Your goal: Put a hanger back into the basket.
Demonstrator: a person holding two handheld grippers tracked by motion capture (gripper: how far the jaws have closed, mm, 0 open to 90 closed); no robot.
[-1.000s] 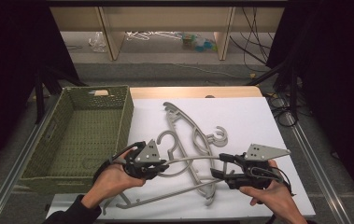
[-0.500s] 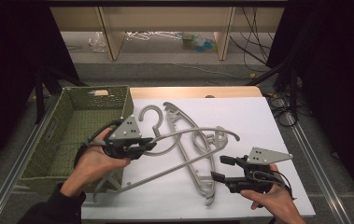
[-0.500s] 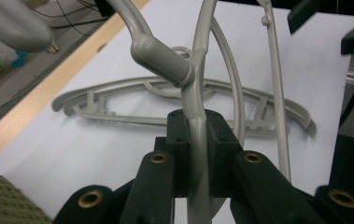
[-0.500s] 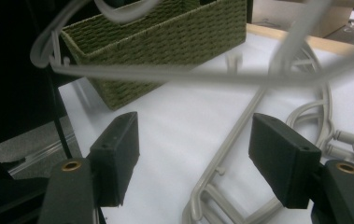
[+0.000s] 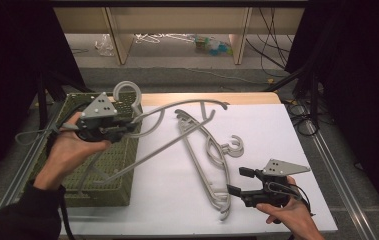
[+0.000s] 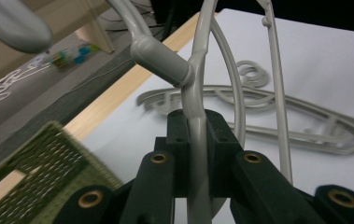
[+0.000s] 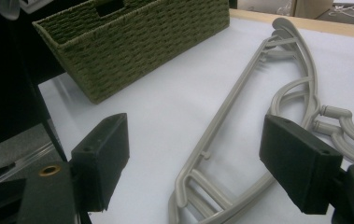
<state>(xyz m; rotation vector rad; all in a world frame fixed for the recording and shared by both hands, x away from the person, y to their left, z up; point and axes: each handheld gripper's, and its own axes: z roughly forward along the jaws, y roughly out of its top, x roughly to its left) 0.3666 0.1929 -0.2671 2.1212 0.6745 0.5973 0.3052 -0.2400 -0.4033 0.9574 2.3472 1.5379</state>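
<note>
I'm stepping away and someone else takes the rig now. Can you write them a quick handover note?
Left tool: shut on a grey hanger, lifted over the green basket.
Right tool: open, nothing in it; jaws have just been opening, low over the white table.
Two more hangers lie on the table.
Done: one hanger picked up.
Left: probably drop it in the basket, then the other two.

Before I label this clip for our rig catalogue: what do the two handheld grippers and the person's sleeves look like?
Both are black two-jaw tools. The left gripper and the right gripper each carry a grey three-cornered plate with small dark dots on top. Their jaws end in blocky black pads, with brass-coloured rings at the joints. A thin cable trails from each. The left forearm wears a dark sleeve.
</note>
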